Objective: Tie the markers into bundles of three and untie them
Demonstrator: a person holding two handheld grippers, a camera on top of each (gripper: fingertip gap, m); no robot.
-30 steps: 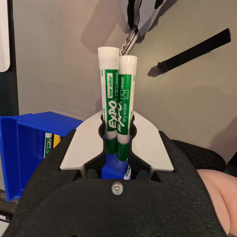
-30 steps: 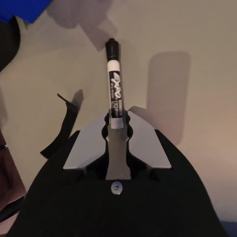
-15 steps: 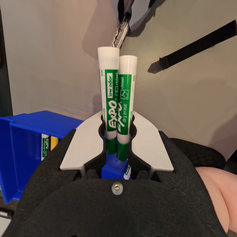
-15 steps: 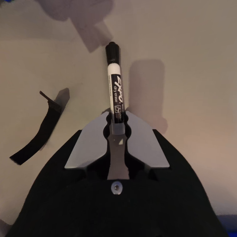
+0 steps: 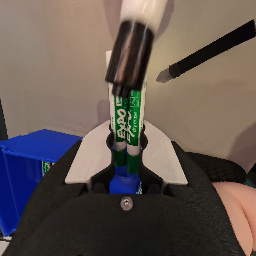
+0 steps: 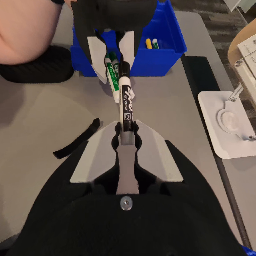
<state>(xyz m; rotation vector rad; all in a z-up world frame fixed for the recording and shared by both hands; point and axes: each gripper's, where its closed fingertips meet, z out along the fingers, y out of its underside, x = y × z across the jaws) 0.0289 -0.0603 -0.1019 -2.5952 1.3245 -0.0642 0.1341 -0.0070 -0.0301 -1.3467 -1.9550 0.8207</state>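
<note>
My left gripper [image 5: 126,128] is shut on two green markers [image 5: 126,121], held side by side with their green caps toward the gripper body. They also show in the right wrist view [image 6: 112,74], in the left gripper [image 6: 112,65]. My right gripper [image 6: 126,122] is shut on a black marker [image 6: 125,99], cap forward. Its black cap [image 5: 128,55] is blurred and lies over the green markers' far ends. A black strap [image 5: 216,47] lies flat on the grey table, to my left gripper's right; it also shows in the right wrist view [image 6: 79,139].
A blue bin [image 6: 155,61] stands at the table's edge behind my left gripper, with a yellow marker [image 6: 148,43] and a green one [image 6: 155,43] inside. A white plate [image 6: 227,124] lies at the right. A person's arm [image 6: 26,30] rests on a black pad. Left tips to right tips: about 15 cm. The black strap [image 5: 216,47] is about equally far from each gripper, around 15 cm. It turns up in the right wrist view [image 6: 72,147] as well.
My right gripper has swung round to face my left gripper and brought the black marker's cap up against the green markers. The left gripper has held still.
</note>
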